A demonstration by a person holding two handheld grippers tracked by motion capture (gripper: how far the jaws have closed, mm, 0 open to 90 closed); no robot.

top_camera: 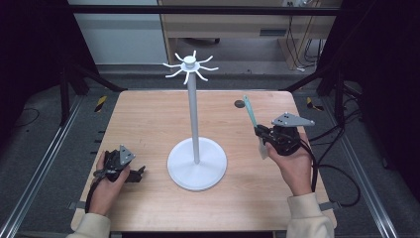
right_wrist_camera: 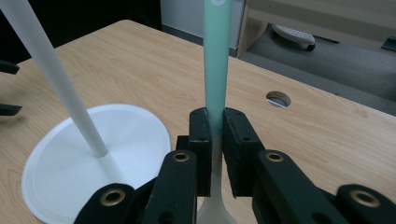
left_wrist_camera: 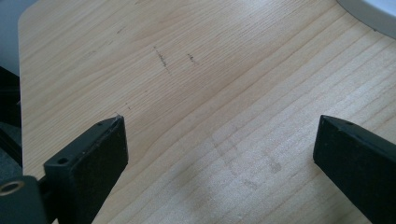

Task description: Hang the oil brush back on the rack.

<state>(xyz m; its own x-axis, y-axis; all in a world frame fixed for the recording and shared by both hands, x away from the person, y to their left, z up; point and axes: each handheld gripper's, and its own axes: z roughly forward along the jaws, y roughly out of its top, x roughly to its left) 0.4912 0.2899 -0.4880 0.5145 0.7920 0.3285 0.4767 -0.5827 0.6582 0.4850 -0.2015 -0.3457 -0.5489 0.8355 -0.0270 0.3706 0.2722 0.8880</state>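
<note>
Right fingers (right_wrist_camera: 236, 154) pinch a green-handled utensil (right_wrist_camera: 217, 65), left gripper (left_wrist_camera: 219, 154) spread wide over bare table (left_wrist_camera: 187, 56).
The utensil stands upright at three o'clock of the white hook stand (top_camera: 196, 158), clamped mid-handle; it looks light, stiff, slick plastic, so hold near the middle. No containers here; the stand's hooks (top_camera: 189, 67) hang empty.

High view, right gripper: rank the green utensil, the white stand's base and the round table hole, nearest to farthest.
1. Green utensil: clamped in the right gripper.
2. Table hole: just beyond, toward the far edge.
3. Stand's base: to its left, mid-table, only slightly farther than the hole.
</note>
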